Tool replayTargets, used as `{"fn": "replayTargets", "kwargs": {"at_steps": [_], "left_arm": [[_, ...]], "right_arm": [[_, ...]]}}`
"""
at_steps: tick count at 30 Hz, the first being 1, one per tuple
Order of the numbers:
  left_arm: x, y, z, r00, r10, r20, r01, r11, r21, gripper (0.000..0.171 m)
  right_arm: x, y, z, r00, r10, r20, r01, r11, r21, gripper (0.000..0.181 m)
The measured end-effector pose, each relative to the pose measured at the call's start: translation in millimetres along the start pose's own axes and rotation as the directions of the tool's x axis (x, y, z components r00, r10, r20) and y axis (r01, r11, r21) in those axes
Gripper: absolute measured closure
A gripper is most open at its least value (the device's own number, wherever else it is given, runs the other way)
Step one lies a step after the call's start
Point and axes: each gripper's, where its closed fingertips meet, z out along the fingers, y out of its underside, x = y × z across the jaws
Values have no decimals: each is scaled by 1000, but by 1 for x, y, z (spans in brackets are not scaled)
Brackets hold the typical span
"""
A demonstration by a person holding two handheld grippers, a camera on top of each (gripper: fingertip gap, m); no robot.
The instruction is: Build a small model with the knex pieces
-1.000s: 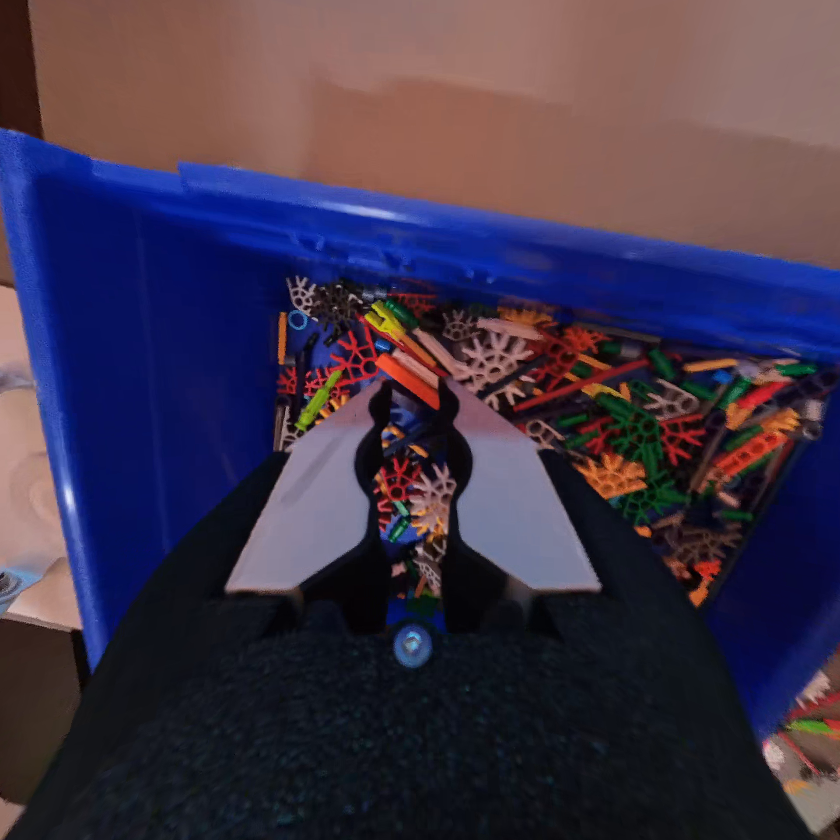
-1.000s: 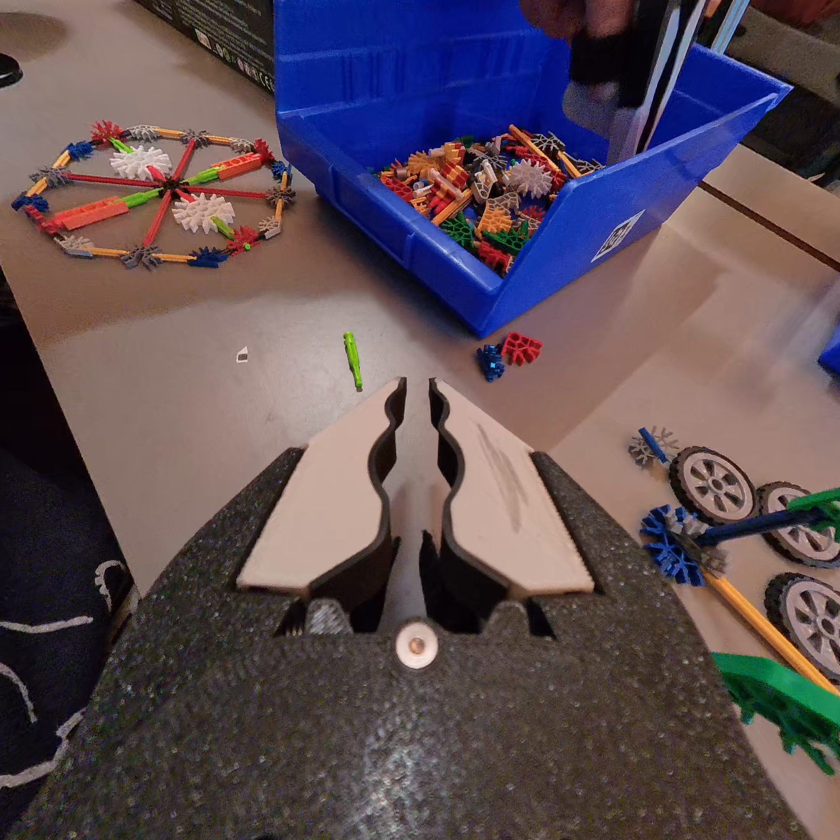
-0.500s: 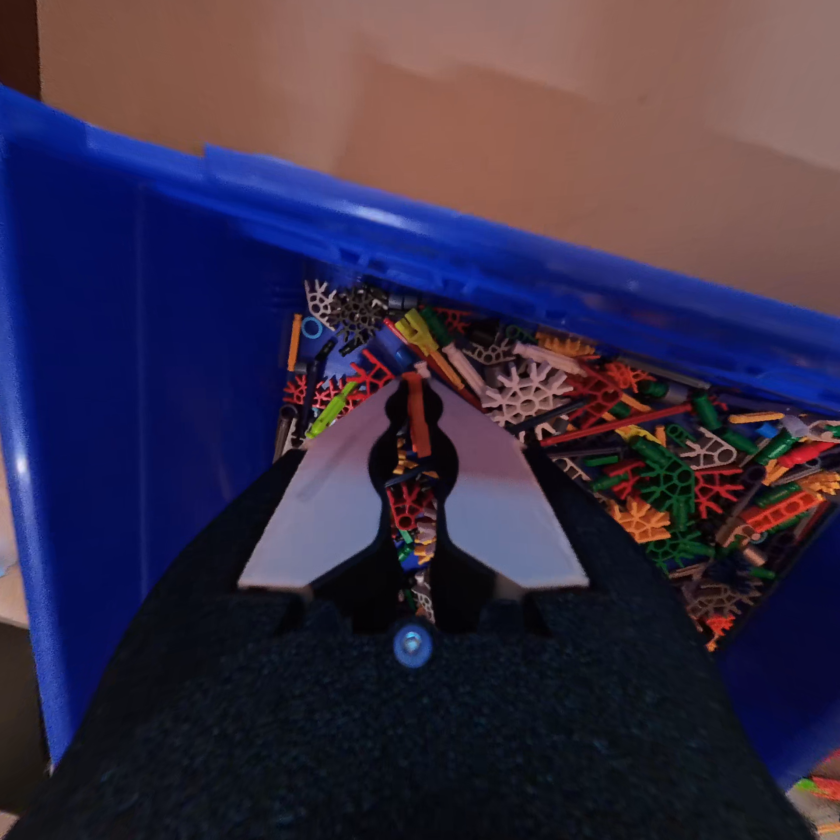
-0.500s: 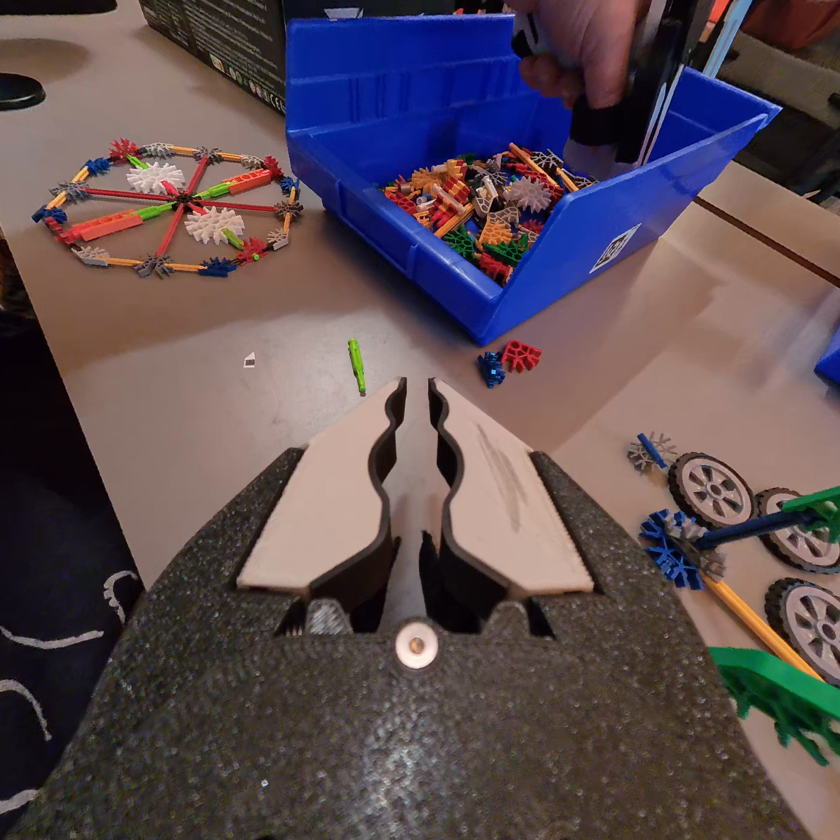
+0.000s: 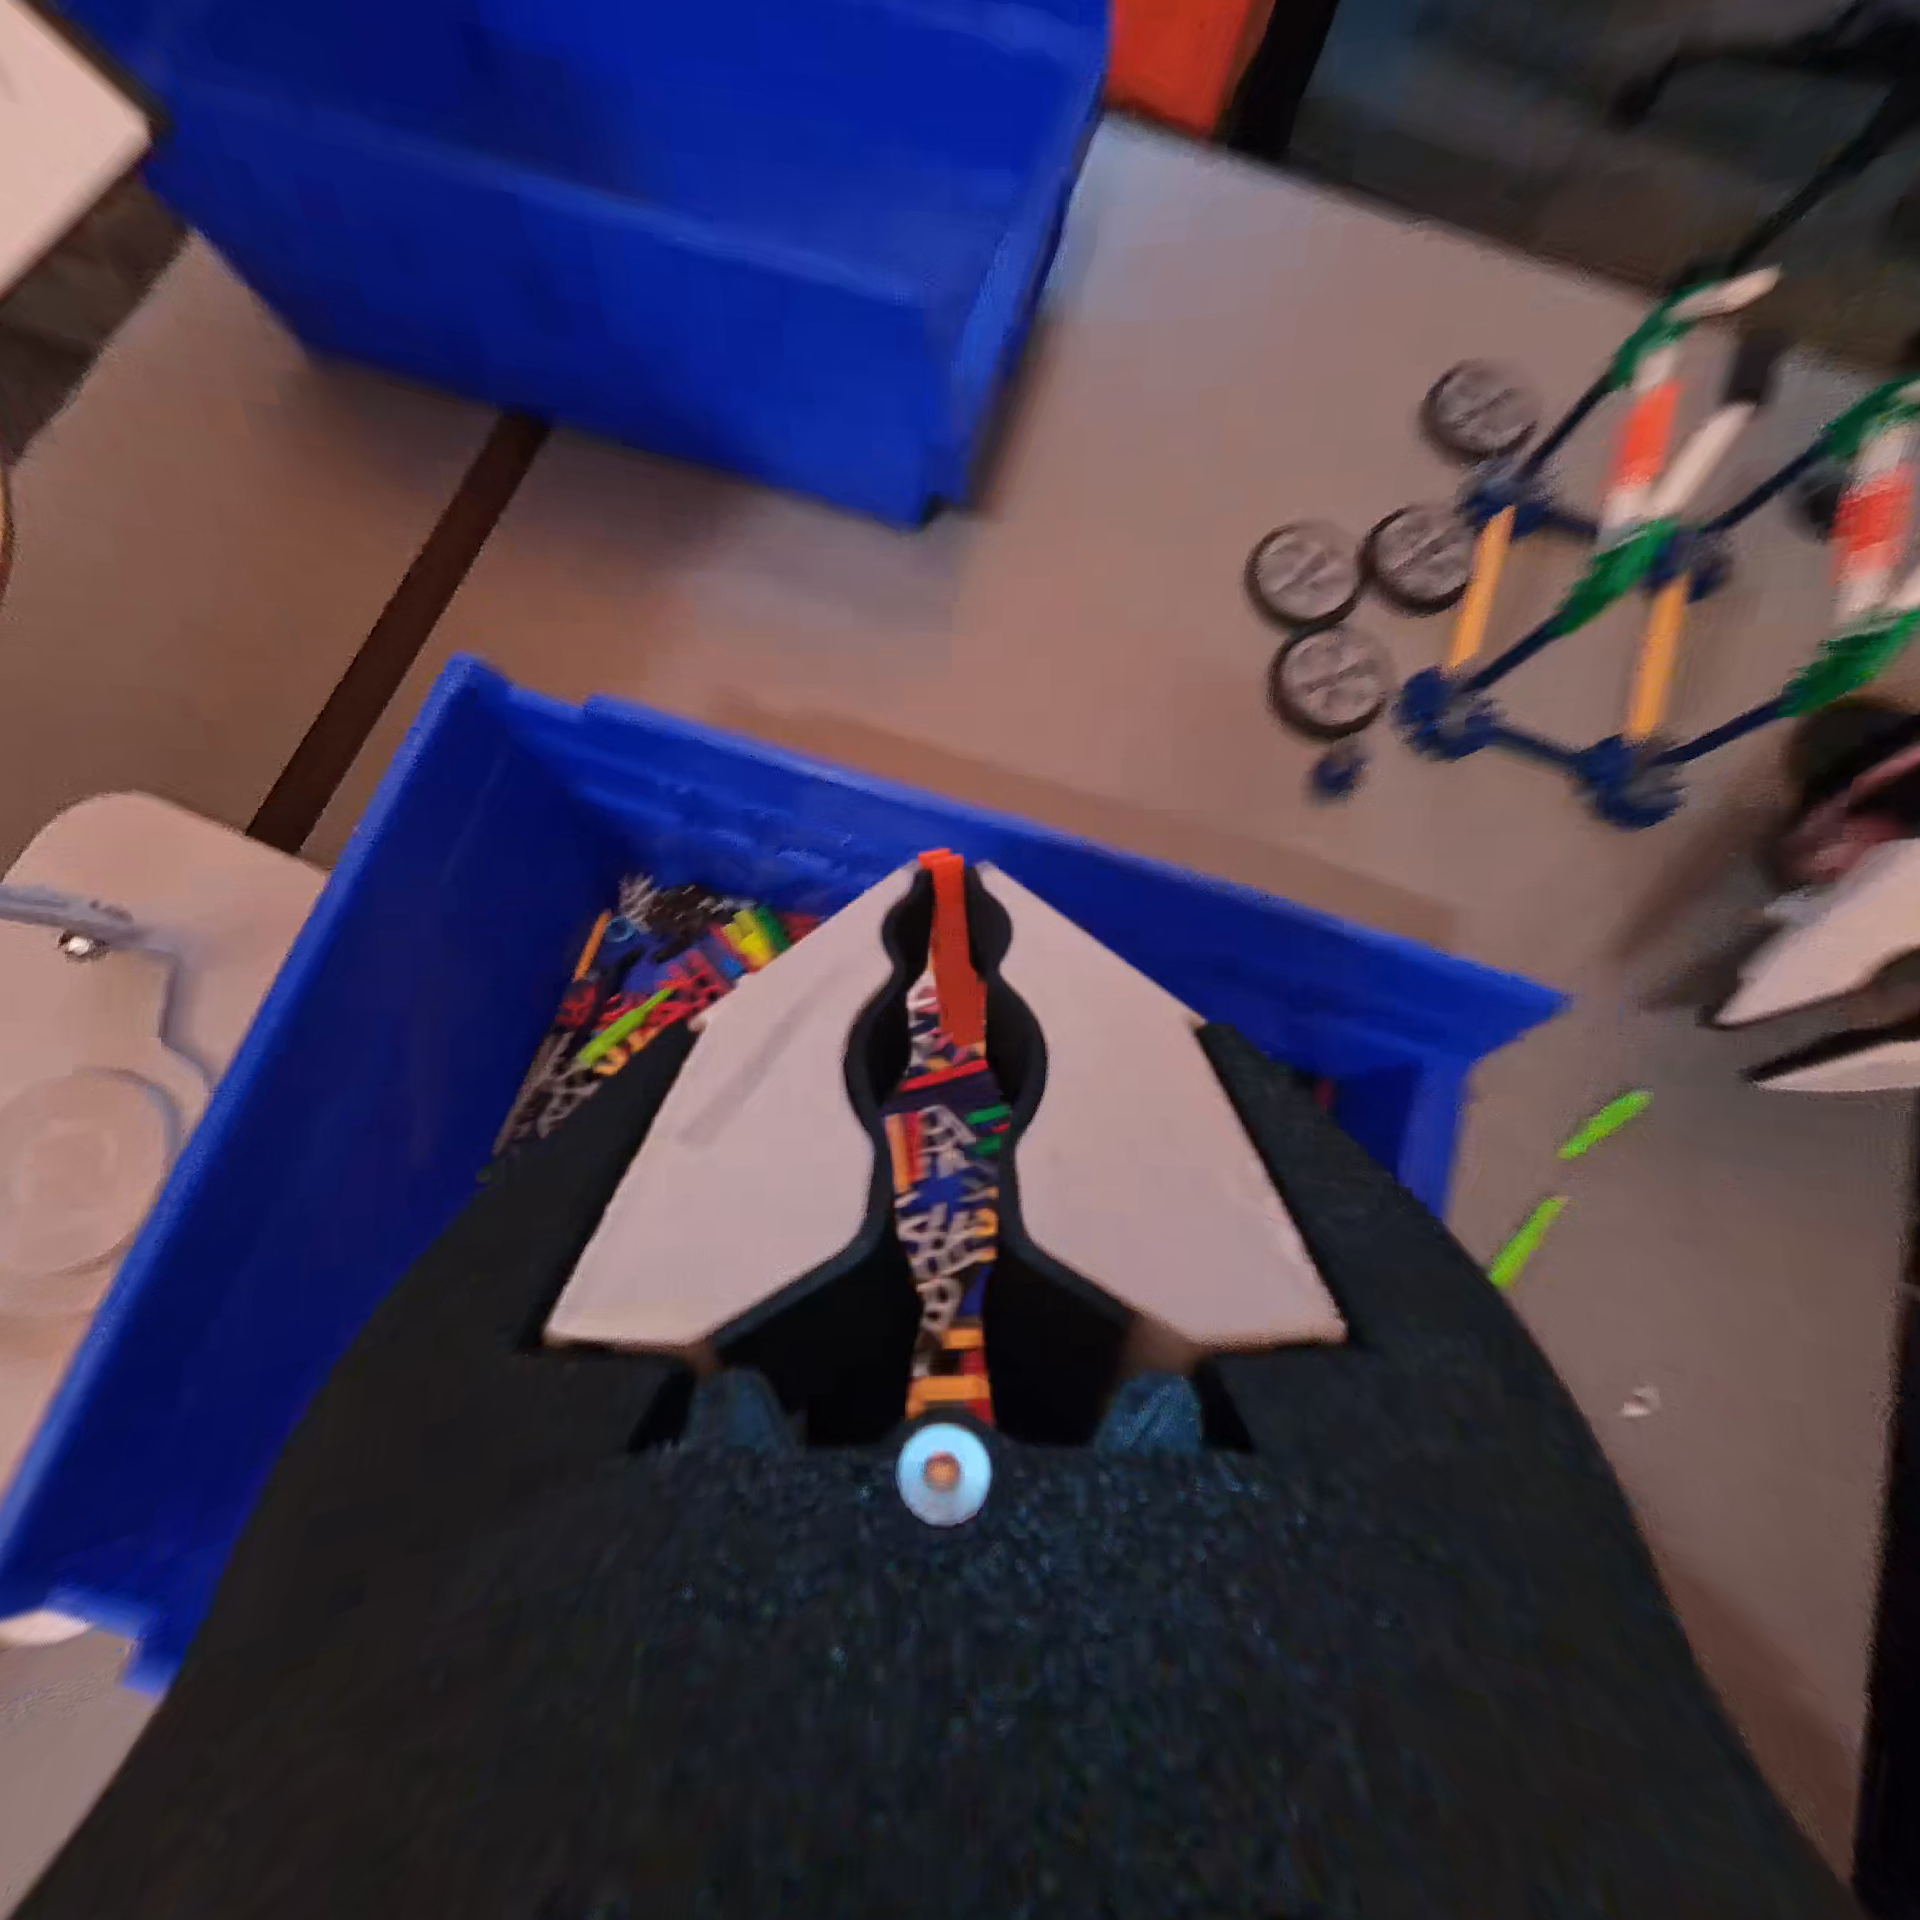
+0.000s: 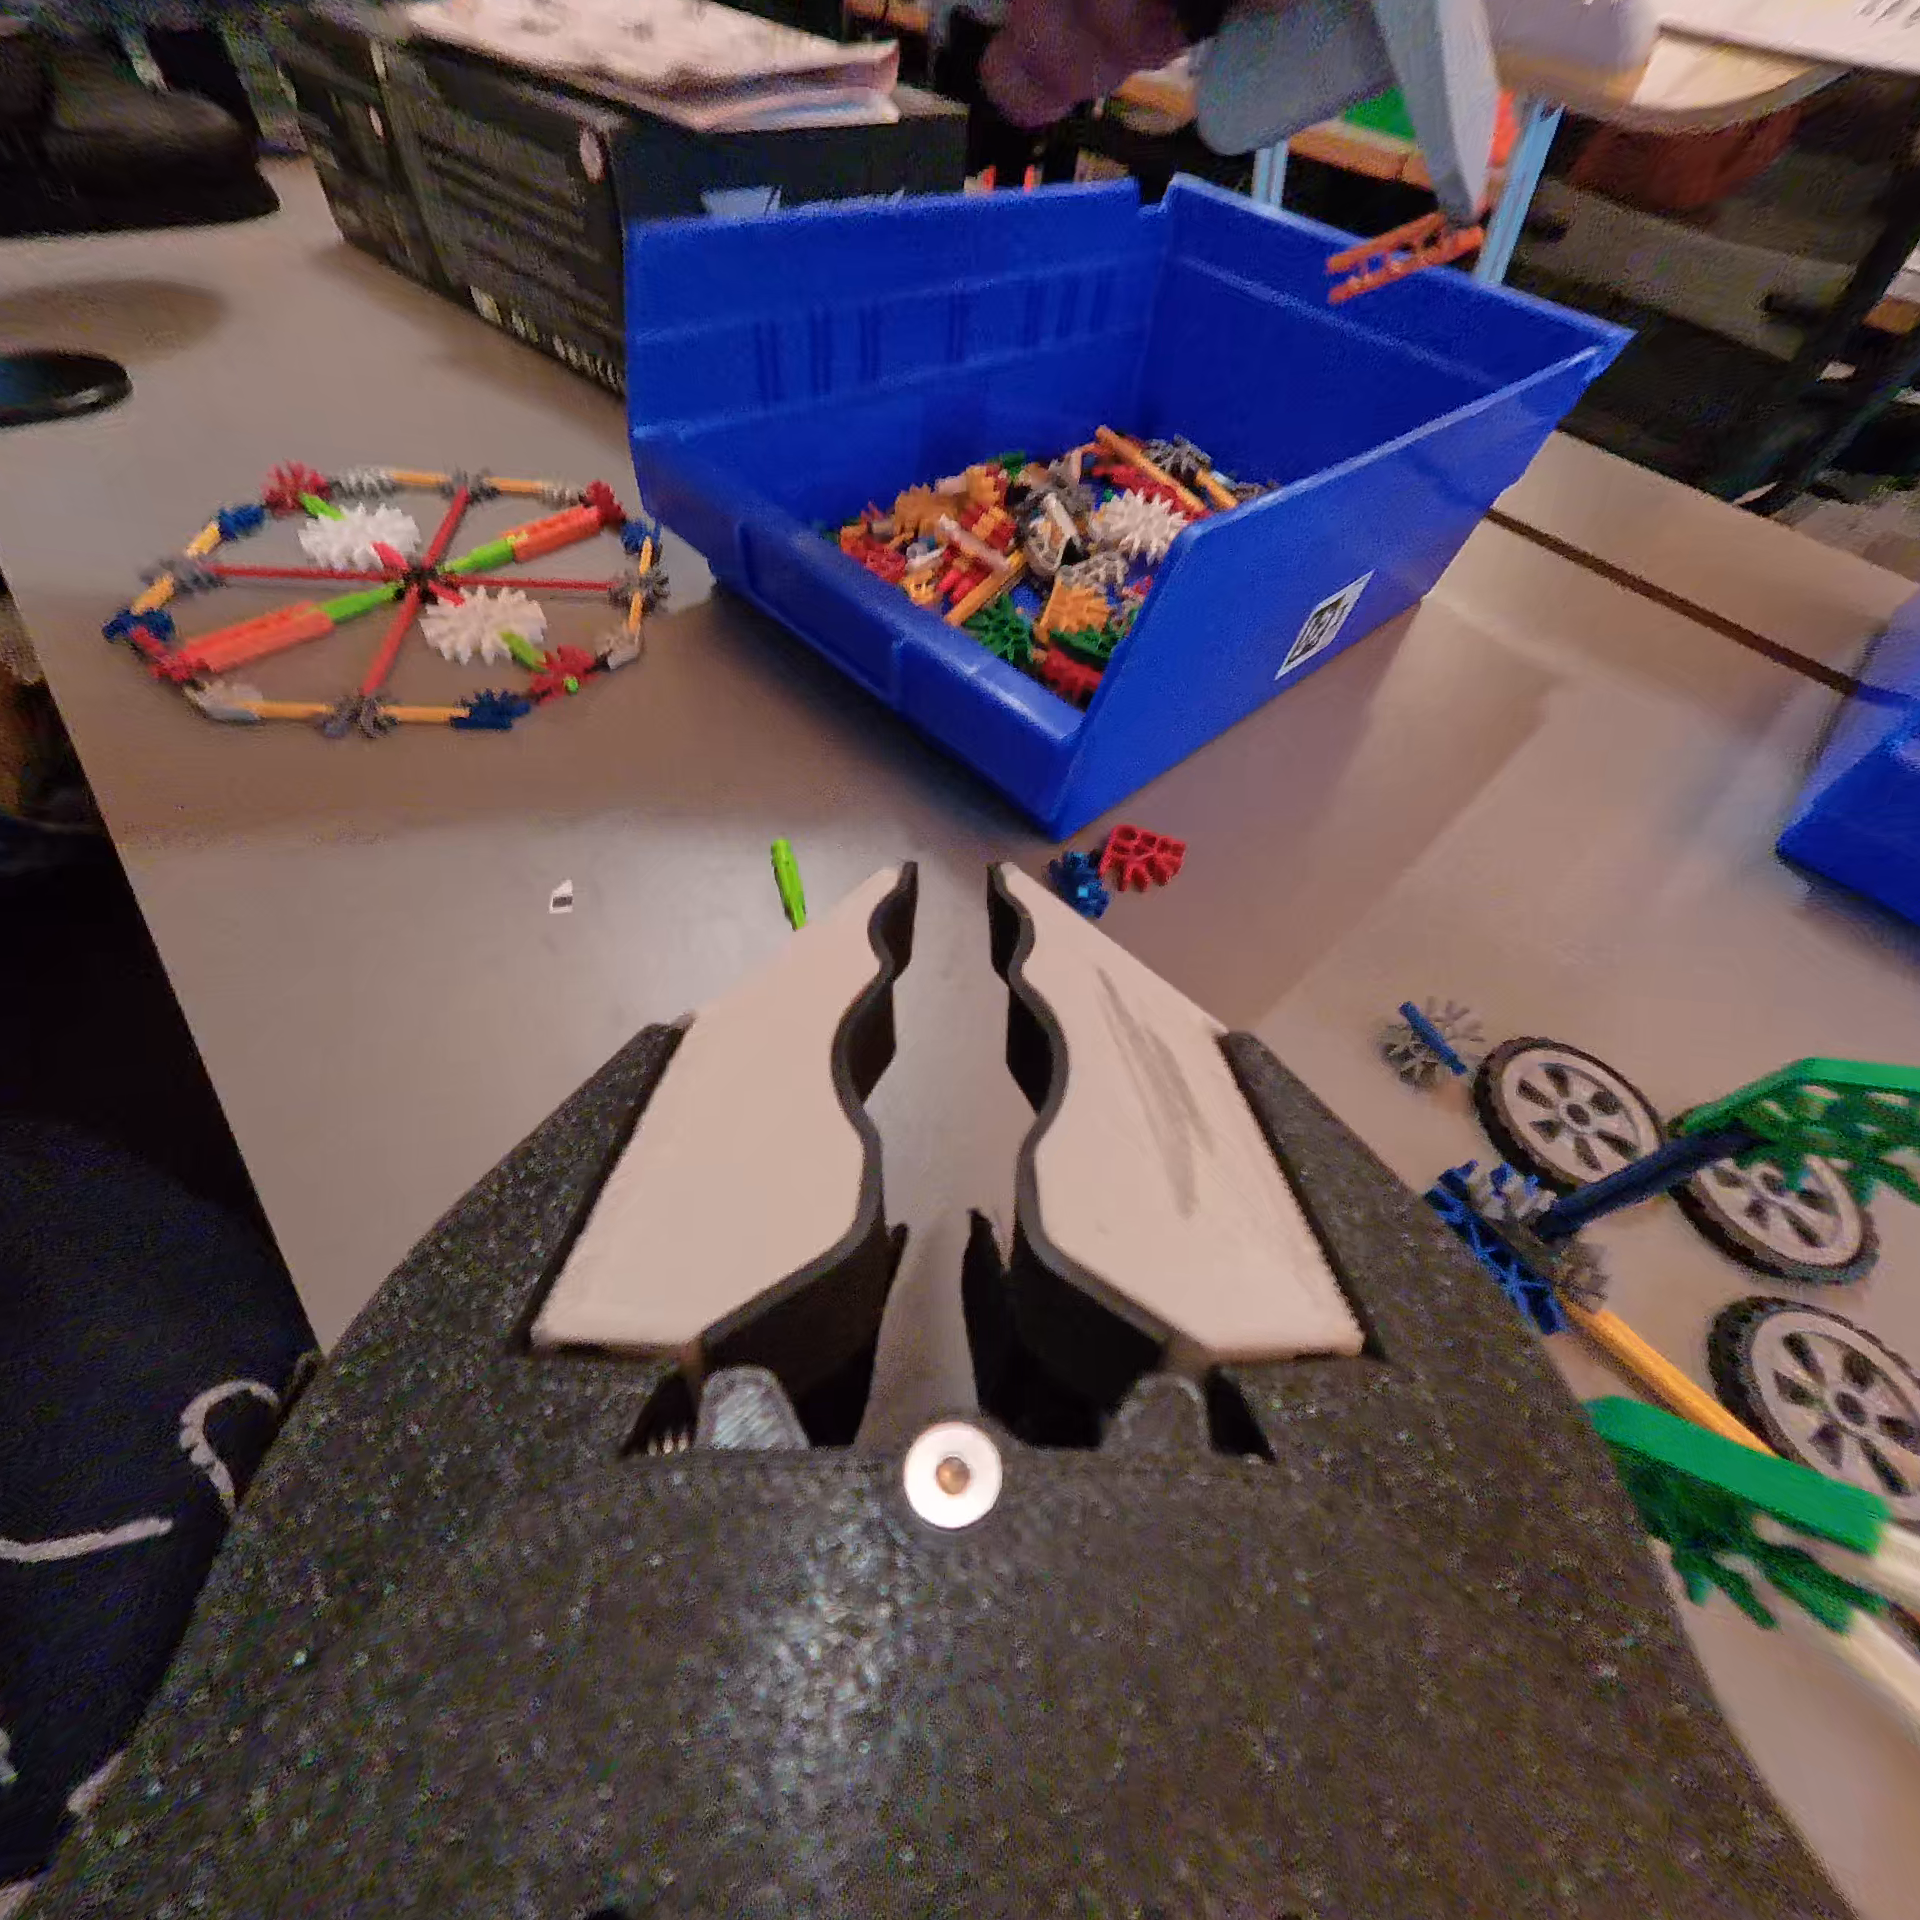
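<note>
My left gripper (image 5: 943, 878) is shut on an orange rod (image 5: 954, 956) and holds it above the blue bin (image 5: 343, 1039) of mixed construction-toy pieces. The rod's tip sticks out past the fingertips. In the right wrist view this gripper (image 6: 1455, 156) hangs over the bin's far corner with the orange rod (image 6: 1403, 255) below it. My right gripper (image 6: 951, 878) is slightly open and empty, low over the table in front of the bin (image 6: 1226, 644). It is nearest to a short green rod (image 6: 788, 883), a blue connector (image 6: 1081, 883) and a red connector (image 6: 1141, 857).
A flat wheel-shaped build (image 6: 395, 592) lies on the table at left. A wheeled build with green panels (image 6: 1662, 1174) lies at right. A second blue bin (image 5: 623, 239) stands beyond the first. A black box (image 6: 499, 197) stands at the back.
My left gripper closed on the orange rod among the pieces and lifted it up out of the bin. My right gripper has stayed almost in place.
</note>
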Motion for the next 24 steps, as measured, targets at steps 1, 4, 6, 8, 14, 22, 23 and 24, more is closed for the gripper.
{"fn": "replayTargets", "kwargs": {"at_steps": [1,4,6,8,14,22,23,24], "left_arm": [[15,-5,-10,1000,-1,-7,2,999,54,167],[65,-15,-33,998,-28,-53,39,975,217,167],[98,-15,-40,993,-50,-104,79,951,298,167],[123,-13,-44,988,-88,-130,131,920,369,167],[168,-4,-43,949,-214,-233,307,800,515,167],[206,7,-35,906,-252,-341,418,668,616,167],[210,8,-33,900,-253,-355,429,663,614,167],[213,9,-32,893,-261,-367,444,649,618,167]], "right_arm": [[2,-5,-2,1000,7,-10,-7,1000,21,166],[6,-31,-11,999,22,-42,-18,994,106,157],[7,-52,-14,997,22,-68,-10,987,161,154],[9,-67,-13,995,17,-96,2,981,192,152],[11,-89,-7,993,67,-94,-43,971,234,151],[0,-77,-4,978,207,37,-210,956,203,155],[-2,-75,-4,978,205,47,-210,958,197,163],[-4,-73,-5,979,201,45,-206,959,196,165]]}}
